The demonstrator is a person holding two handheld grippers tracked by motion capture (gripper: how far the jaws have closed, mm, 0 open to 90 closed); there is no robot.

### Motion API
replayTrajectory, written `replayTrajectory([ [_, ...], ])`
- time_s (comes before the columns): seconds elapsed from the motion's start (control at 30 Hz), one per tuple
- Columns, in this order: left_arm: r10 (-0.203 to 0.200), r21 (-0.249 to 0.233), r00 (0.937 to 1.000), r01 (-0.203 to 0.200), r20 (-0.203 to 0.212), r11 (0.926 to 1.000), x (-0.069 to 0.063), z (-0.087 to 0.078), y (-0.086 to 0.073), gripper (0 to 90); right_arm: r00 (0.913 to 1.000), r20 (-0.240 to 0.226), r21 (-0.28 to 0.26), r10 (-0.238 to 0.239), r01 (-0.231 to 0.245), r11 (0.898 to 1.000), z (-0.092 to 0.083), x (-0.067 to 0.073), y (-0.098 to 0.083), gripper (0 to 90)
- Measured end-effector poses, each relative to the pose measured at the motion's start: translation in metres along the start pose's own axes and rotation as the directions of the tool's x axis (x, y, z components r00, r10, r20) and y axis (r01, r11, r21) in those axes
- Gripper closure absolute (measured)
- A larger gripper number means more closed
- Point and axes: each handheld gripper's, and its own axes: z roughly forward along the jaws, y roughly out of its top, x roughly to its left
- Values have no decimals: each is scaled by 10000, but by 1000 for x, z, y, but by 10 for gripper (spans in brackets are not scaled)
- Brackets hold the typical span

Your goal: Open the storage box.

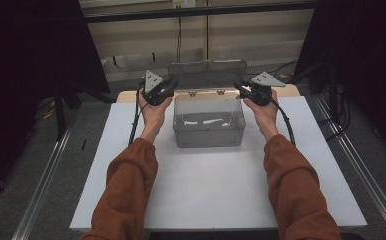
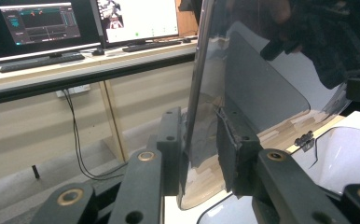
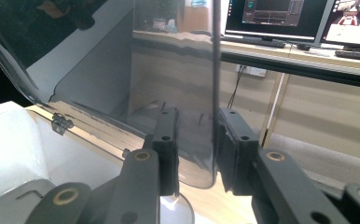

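Observation:
A clear plastic box (image 1: 208,136) stands on the white board, its hinged lid (image 1: 207,75) swung open and upright behind it. A few white pieces (image 1: 206,121) lie on the box's floor. My left gripper (image 1: 173,84) is at the lid's left edge. In the left gripper view that gripper (image 2: 201,151) is shut on the lid (image 2: 262,84), whose rim sits between the pads. My right gripper (image 1: 240,86) is at the lid's right edge. In the right gripper view it (image 3: 197,147) is likewise shut on the lid (image 3: 99,79). A small hinge (image 2: 304,139) (image 3: 61,122) joins lid and box.
The white board (image 1: 206,195) reaches from the box to the near edge, with the person's sleeved forearms over it. Metal rails (image 1: 46,175) run along the floor on both sides. A desk with monitors (image 2: 136,18) (image 3: 280,18) stands beyond the table.

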Motion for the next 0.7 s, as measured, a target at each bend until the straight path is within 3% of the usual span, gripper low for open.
replayTrajectory([
  [0.33, -46, 127, 10000, 46, 37, 9999, 4, 3, -3, 738, 9998, 58, 93, 183, -183, 9998, 4, -1, -2, 697],
  [0.5, -188, 241, 9998, 187, 20, 9995, 4, 8, -7, 656, 9998, 38, 53, 199, -199, 9998, 5, -3, -2, 717],
  [0.57, -179, 492, 9998, 178, 16, 9986, 8, 11, -13, 651, 9997, 36, 64, 233, -233, 9997, 5, -4, -1, 718],
  [0.7, -327, 520, 9992, 315, 218, 9982, 8, 13, -15, 651, 9997, -57, 41, 224, -223, 9997, 6, -5, -2, 722],
])
